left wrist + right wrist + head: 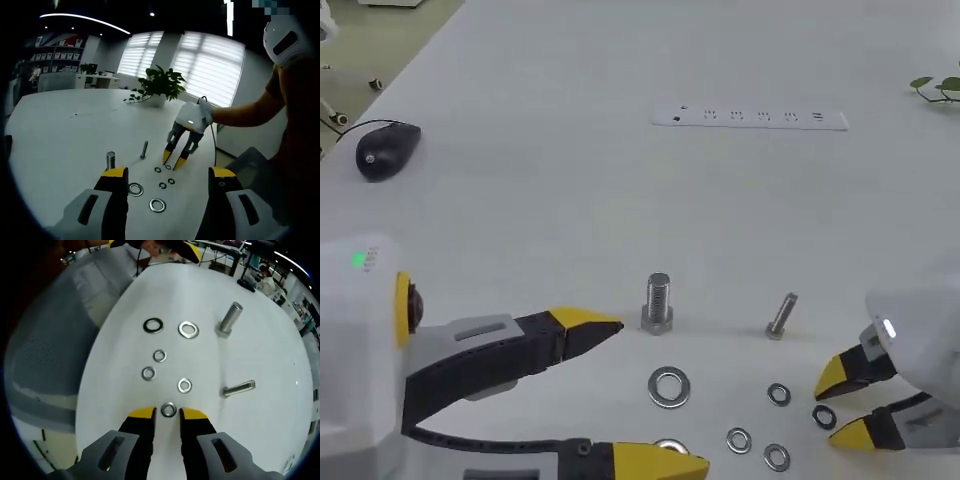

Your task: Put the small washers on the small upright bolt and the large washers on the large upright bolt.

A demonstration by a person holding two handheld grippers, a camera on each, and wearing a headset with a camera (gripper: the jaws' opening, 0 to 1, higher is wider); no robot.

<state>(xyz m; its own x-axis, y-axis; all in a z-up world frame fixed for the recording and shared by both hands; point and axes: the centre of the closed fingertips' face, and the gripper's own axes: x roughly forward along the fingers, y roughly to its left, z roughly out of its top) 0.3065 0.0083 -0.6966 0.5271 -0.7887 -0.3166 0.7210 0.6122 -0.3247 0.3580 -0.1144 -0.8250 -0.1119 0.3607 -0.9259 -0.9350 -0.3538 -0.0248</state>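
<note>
My right tongs (168,413) stand open, tips straddling 1 small washer (169,410) flat on the tabletop (570,200); my left tongs (169,172) gape wide beside the large bolt (110,160), 2 large washers (157,205) lying between their tips; the small bolt (782,315) leans nearby; 3 more small washers (184,385) lie loose.

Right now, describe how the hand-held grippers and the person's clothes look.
Both the left hand-held gripper and the right hand-held gripper have white housings, black jaws and yellow tips. The left one carries a green light and a yellow ring; the right one has a white light strip and a dark cable. The person wears an orange short sleeve and a white headset.
</note>
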